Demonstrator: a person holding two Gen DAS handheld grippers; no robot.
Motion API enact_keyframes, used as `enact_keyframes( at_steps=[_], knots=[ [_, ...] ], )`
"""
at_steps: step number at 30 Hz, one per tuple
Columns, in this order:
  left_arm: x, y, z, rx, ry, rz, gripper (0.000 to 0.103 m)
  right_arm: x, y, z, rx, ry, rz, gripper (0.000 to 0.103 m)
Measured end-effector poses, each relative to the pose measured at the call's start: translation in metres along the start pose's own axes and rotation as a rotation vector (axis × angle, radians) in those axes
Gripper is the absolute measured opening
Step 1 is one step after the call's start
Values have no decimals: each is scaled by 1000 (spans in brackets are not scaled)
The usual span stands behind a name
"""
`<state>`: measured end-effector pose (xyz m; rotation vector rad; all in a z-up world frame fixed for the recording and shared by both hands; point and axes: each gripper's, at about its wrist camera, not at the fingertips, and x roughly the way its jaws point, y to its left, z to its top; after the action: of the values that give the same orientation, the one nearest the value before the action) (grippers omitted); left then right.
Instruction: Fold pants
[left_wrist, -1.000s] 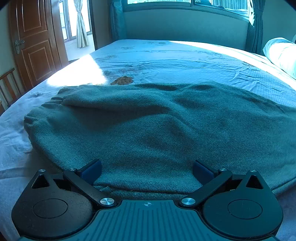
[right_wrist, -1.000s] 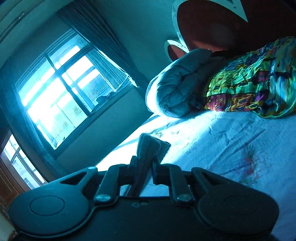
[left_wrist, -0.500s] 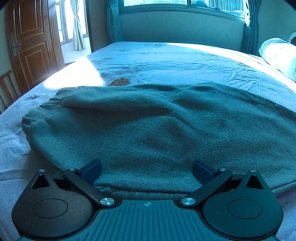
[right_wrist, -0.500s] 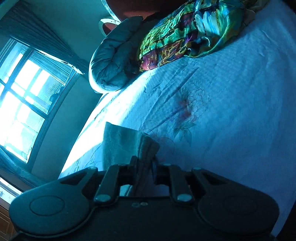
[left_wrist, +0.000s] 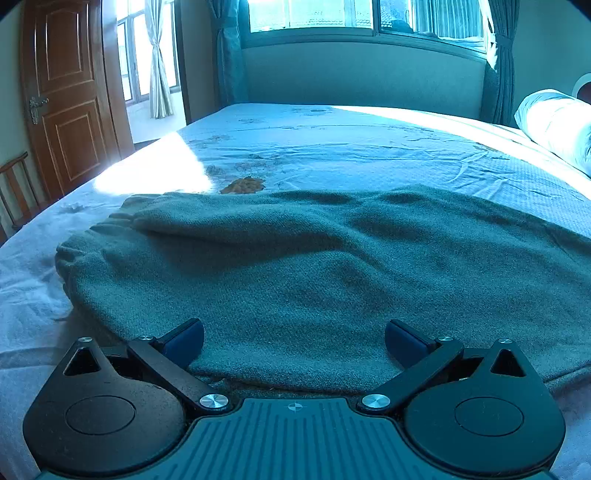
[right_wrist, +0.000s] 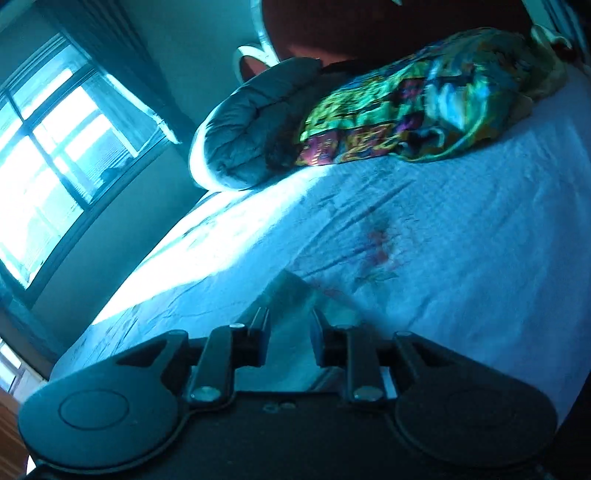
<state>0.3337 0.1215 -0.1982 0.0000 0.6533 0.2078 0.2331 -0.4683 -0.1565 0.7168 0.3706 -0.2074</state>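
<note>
R gripper jaws just parting off 1 pants hem; L gripper spread wide.

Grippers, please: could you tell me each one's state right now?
Left gripper: open, over the pants.
Right gripper: jaws just opening, pants end between them, pads apart.

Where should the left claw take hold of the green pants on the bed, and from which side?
Grip the pants at their near hem, coming in low from this near side: that edge lies flat on the bed right between the left claw's wide-open jaws.
</note>
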Motion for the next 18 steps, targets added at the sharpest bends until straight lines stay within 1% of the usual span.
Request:
enact_keyframes(
  at_steps=[1, 2, 5, 6, 7, 8, 9, 10, 11, 12, 13, 14, 15, 16, 18],
  knots=[
    [0, 2, 2, -6, -4, 7, 103, 20, 22, -6, -26, 80, 104, 17],
    [1, 4, 3, -15, -5, 9, 103, 42, 46, -14, -60, 163, 176, 18],
    [7, 11, 5, -11, 20, 23, 103, 108, 108, -49, -178, 445, 313, 17],
    [8, 13, 5, -7, 24, 19, 103, 129, 121, -60, -208, 523, 316, 14],
    [8, 18, 4, -4, 28, 13, 103, 144, 129, -69, -252, 550, 272, 14],
    [8, 22, 5, 5, 34, 12, 103, 158, 134, -74, -298, 536, 177, 11],
    [8, 26, 6, 10, 38, 18, 103, 165, 133, -73, -292, 514, 141, 4],
    [6, 34, 8, 7, 35, 40, 103, 170, 131, -67, -274, 483, 95, 0],
    [3, 43, 10, 3, 22, 71, 103, 169, 135, -61, -260, 441, 56, 0],
    [0, 55, 13, -4, 5, 109, 103, 167, 146, -57, -278, 415, 67, 3],
    [-2, 68, 15, -22, -13, 140, 103, 165, 157, -56, -298, 406, 112, 13],
    [-3, 84, 17, -48, -23, 164, 103, 166, 179, -60, -338, 424, 202, 15],
    [-1, 100, 18, -77, -23, 189, 103, 169, 200, -66, -382, 457, 267, 16],
    [1, 111, 19, -100, -20, 197, 103, 172, 218, -73, -423, 476, 312, 17],
    [11, 141, 22, -171, -1, 188, 103, 187, 270, -98, -526, 521, 414, 17]
  ],
)
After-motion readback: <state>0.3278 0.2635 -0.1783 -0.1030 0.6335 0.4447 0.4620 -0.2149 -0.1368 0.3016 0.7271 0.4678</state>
